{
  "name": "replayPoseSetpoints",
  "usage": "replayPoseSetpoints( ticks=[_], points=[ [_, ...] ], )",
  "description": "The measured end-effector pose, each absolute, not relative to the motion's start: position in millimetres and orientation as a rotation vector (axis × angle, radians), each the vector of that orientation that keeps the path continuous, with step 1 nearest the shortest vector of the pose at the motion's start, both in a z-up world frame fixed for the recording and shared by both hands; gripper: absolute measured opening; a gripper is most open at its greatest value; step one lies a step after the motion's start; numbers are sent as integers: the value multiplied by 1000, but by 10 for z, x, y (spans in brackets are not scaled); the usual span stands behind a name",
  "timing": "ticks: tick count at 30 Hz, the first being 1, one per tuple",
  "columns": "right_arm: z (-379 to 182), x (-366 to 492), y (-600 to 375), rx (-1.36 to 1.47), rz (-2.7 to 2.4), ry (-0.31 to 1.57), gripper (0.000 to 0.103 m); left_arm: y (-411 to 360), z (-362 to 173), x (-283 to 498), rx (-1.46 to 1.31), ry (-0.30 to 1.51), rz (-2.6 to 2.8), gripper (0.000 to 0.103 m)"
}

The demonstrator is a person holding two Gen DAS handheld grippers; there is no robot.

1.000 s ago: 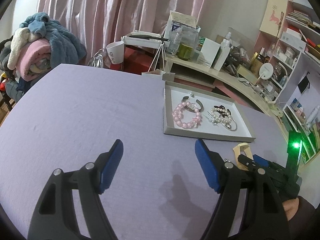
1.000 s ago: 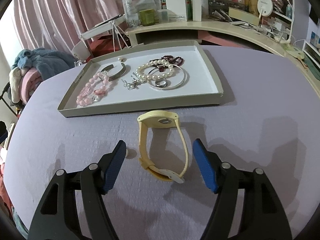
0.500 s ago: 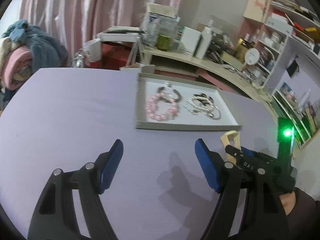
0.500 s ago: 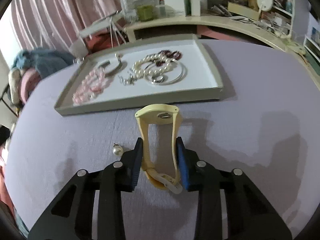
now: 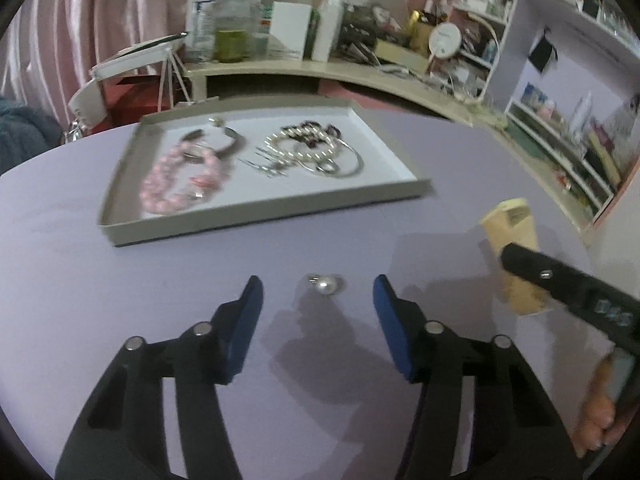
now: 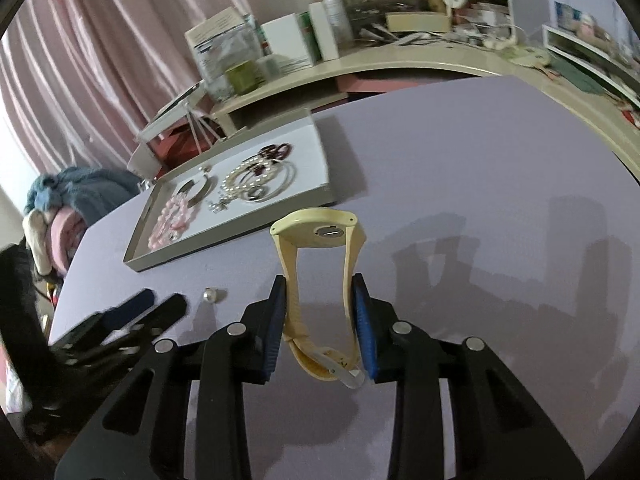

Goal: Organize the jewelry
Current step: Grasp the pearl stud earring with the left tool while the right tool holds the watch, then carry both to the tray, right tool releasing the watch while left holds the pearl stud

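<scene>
My right gripper (image 6: pixel 319 292) is shut on a yellow watch (image 6: pixel 318 236) and holds it lifted above the purple table; the watch also shows in the left wrist view (image 5: pixel 512 248). My left gripper (image 5: pixel 318 292) is open, its fingers on either side of a pearl earring (image 5: pixel 325 283) lying on the table; the earring shows in the right wrist view (image 6: pixel 210 295) too. A grey tray (image 5: pixel 264 210) beyond holds a pink bead bracelet (image 5: pixel 176 184), a pearl bracelet (image 5: pixel 304 144), silver bangles and other pieces.
A curved shelf (image 5: pixel 320 72) with boxes and bottles runs behind the table. Shelving (image 5: pixel 560 120) stands at the right. A pile of clothes (image 6: pixel 60 208) lies at the left. Pink curtains hang behind.
My right gripper shut on the yellow watch and lifted it off the table. My left gripper moved right and forward until the pearl earring lay between its open fingers.
</scene>
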State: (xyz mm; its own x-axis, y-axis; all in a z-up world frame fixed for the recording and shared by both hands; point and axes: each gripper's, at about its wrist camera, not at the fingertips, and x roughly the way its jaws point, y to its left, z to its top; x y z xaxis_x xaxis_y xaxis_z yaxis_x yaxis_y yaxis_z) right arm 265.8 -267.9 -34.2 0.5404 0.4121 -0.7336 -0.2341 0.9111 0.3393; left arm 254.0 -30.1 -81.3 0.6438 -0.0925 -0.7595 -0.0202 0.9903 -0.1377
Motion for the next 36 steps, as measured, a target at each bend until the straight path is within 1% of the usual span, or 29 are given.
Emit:
replayPoseSetpoints(
  ticks=[9, 10, 11, 12, 14, 23, 36],
  points=[
    [-401, 2626, -2876, 243, 344, 940, 34, -464, -1022, 2717, -86, 910, -11, 35],
    [-398, 2621, -2886, 246, 342, 940, 34, -469, -1023, 2727, -83, 911, -7, 34],
    [-394, 2609, -2898, 248, 340, 940, 35, -465, -1023, 2727, -83, 910, 0, 31],
    [-389, 2607, -2900, 249, 340, 939, 35, -460, -1022, 2725, -85, 908, 9, 22],
    [-374, 2602, -2900, 252, 341, 936, 35, -423, -1030, 2720, -95, 905, 22, 15],
    [-265, 2572, -2745, 232, 386, 913, 35, -221, -971, 2550, -131, 899, 31, 15],
    [-32, 2418, -2105, 162, 558, 873, 35, 639, -316, 1875, -180, 770, 213, 15]
  ],
)
